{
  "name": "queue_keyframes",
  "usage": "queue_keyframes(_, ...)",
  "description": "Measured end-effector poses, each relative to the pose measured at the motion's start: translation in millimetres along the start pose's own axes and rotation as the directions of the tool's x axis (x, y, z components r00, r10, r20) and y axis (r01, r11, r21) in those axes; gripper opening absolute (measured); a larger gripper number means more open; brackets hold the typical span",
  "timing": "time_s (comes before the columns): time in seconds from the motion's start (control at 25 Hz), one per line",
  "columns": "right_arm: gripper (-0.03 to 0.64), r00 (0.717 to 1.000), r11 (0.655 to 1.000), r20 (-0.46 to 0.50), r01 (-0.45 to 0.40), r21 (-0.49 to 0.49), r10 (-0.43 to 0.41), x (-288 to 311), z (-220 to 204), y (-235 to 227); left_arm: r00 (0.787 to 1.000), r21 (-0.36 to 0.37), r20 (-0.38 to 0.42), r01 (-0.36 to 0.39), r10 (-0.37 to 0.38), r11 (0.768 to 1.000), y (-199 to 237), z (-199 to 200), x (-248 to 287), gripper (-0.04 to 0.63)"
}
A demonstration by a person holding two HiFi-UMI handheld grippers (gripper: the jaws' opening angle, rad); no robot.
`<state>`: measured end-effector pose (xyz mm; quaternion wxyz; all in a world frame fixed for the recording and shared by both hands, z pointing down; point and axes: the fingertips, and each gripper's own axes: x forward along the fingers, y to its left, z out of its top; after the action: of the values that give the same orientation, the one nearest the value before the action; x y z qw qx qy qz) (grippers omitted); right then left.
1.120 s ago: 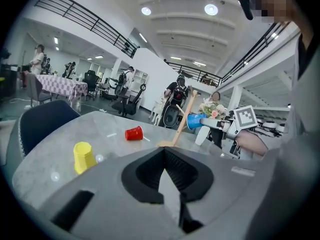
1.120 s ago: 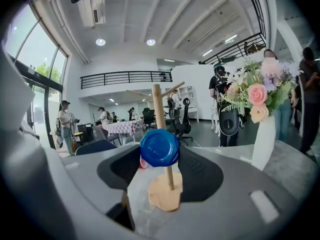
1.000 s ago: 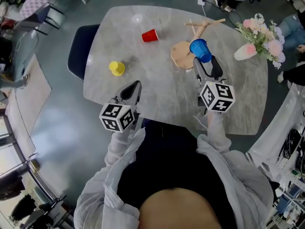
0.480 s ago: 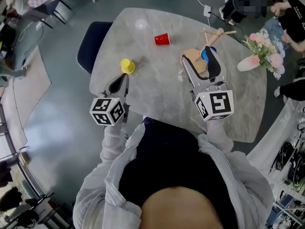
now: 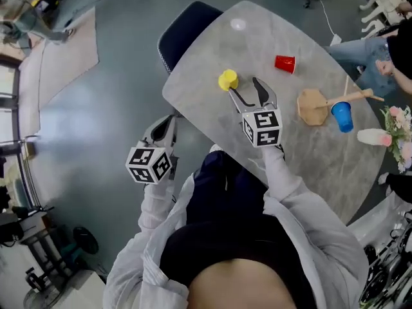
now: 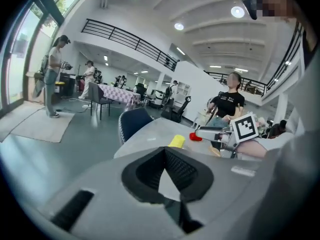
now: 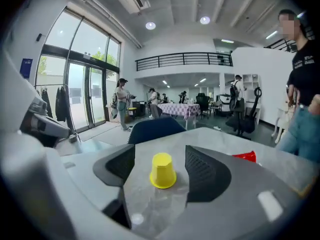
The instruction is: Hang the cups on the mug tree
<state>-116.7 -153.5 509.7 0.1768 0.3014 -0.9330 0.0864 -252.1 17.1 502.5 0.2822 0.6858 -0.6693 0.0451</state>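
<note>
One yellow cup [image 7: 163, 170] ahead of right claw [image 5: 244, 87], jaws just opened

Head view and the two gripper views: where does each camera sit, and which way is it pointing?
Head view: on the person's head, looking steeply down at the table, both sleeves, the left hand-held gripper and right hand-held gripper.
Left gripper view: rides on that gripper, looking along its shut jaws toward the table.
Right gripper view: rides on that gripper, looking along empty jaws that have just been opening, at the yellow cup just ahead.
Shared: all three show the yellow cup and red cup.
</note>
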Motion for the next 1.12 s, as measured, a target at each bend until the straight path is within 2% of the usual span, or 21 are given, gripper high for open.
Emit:
queue_keyframes(0.24, 0.308, 0.994, 0.998, -0.105, 0.032, 0.046, -0.027, 69, -47, 2, 0.995, -0.044, -0.07, -0.08, 0.077, 0.996, 44, -34, -21, 0.0)
queue_keyframes(0.32, 0.306, 0.993, 0.997, -0.113, 0.035, 0.069, -0.028, 82, -53, 2, 0.993, -0.044, -0.083, -0.086, 0.082, 0.995, 49, -39, -21, 0.0)
queue_keyframes(0.4, 0.268, 0.993, 0.996, -0.11, 0.045, 0.071, -0.037, 89, -54, -1, 0.994, -0.038, -0.081, -0.076, 0.073, 0.996, 49, -37, -18, 0.0)
queue_keyframes(0.44, 0.222, 0.993, 0.996, -0.109, 0.053, 0.07, -0.045, 91, -53, -3, 0.995, -0.034, -0.077, -0.065, 0.063, 0.997, 47, -34, -15, 0.0)
queue_keyframes(0.6, 0.221, 0.995, 0.994, -0.087, 0.061, 0.086, -0.053, 84, -44, -4, 0.998, -0.032, -0.057, -0.014, 0.012, 0.999, 39, -21, -7, 0.0)
queue_keyframes(0.88, 0.219, 0.998, 0.996, 0.018, 0.055, 0.074, -0.056, 28, 15, -12, 0.995, 0.02, -0.051, 0.085, -0.084, 0.996, 8, 2, 12, 0.0)
queue_keyframes(1.0, 0.219, 0.995, 0.994, 0.064, 0.077, 0.076, -0.082, -10, 45, -26, 0.986, 0.056, -0.041, 0.161, -0.159, 0.985, -18, 20, 32, 0.0)
queue_keyframes(1.12, 0.219, 0.988, 0.99, 0.097, 0.114, 0.088, -0.123, -57, 72, -47, 0.962, 0.106, -0.044, 0.271, -0.268, 0.957, -56, 36, 57, 0.0)
